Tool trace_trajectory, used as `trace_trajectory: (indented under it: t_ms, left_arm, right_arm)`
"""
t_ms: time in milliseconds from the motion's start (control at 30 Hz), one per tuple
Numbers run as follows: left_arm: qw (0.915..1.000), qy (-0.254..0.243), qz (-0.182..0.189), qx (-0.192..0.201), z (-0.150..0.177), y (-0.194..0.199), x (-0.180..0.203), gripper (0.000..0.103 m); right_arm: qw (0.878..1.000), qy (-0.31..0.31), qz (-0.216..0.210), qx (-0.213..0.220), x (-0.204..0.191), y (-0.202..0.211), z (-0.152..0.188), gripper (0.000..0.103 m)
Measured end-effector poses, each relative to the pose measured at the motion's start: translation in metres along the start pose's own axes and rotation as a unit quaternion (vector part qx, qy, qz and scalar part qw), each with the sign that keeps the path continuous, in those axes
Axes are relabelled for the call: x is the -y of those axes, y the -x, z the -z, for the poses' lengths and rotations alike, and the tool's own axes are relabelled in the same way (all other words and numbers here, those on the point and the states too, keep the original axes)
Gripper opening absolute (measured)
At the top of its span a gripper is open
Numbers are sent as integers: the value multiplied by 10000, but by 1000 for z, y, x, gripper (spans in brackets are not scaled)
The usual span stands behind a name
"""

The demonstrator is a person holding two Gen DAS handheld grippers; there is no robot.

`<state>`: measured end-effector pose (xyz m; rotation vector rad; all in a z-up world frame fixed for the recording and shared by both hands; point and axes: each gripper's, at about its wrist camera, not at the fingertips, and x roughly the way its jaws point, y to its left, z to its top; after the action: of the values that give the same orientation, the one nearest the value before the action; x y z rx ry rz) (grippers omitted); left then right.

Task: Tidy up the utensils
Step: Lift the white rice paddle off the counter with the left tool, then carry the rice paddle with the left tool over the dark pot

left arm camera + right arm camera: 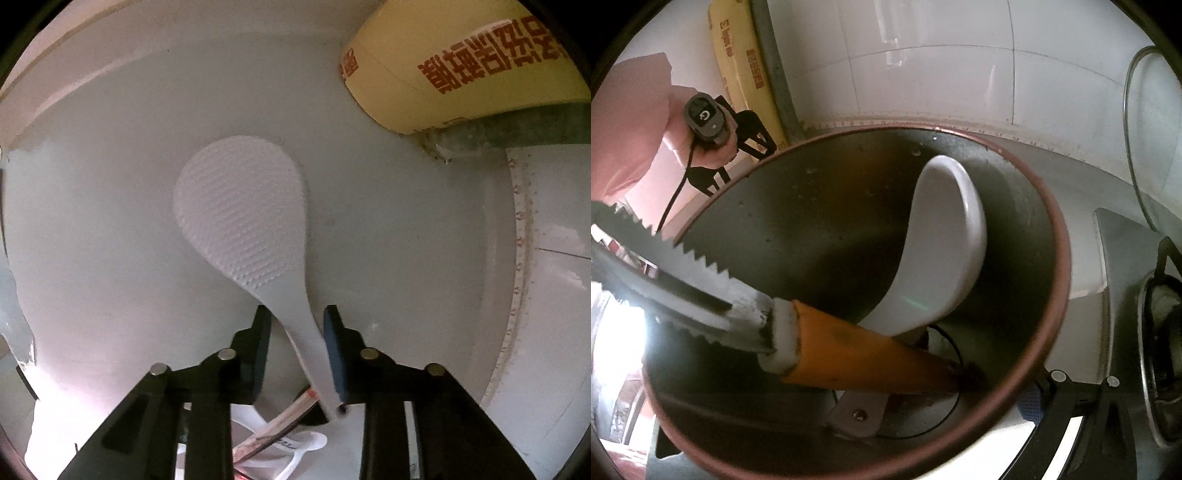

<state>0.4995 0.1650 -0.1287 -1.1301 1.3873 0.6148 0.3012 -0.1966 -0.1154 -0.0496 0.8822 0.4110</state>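
A white rice paddle [240,210] lies on the pale counter [92,221], blade away from me. Its handle runs back between the fingers of my left gripper [297,317]. The handle rests along the blue right pad [334,354], and a gap shows at the left finger. Wooden chopsticks [284,422] and white spoons [295,448] lie under that gripper. My right gripper [849,424] straddles a metal utensil pot with a red-brown rim [1060,236]. One blue pad [1030,402] sits against its outer wall; the other finger is hidden. In the pot stand a white ceramic spoon [945,236] and an orange-handled serrated tool [857,354].
A yellow box with red characters [461,62] leans at the counter's back, also the yellow box [746,66] against the tiled wall [923,66]. A glass lid [1145,147] and a stove burner [1160,332] are at the right. A pink sleeve [628,129] is at the left.
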Motion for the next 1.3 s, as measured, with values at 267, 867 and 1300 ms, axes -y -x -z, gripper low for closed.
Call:
trace_trajectory:
  t_ms: [267, 867, 1300]
  left_arm:
    - [9991, -160, 381, 72, 2, 1, -11, 17]
    - [9767, -904, 1946, 82, 17, 28, -77, 6]
    - [9518, -1050, 2883, 22, 48, 51, -122, 5]
  right_arm:
    - [10000, -59, -54, 3, 2, -3, 1, 103]
    - [10000, -64, 29, -53, -3, -3, -2, 103]
    - [9998, 79, 151, -38, -19, 2, -3, 103]
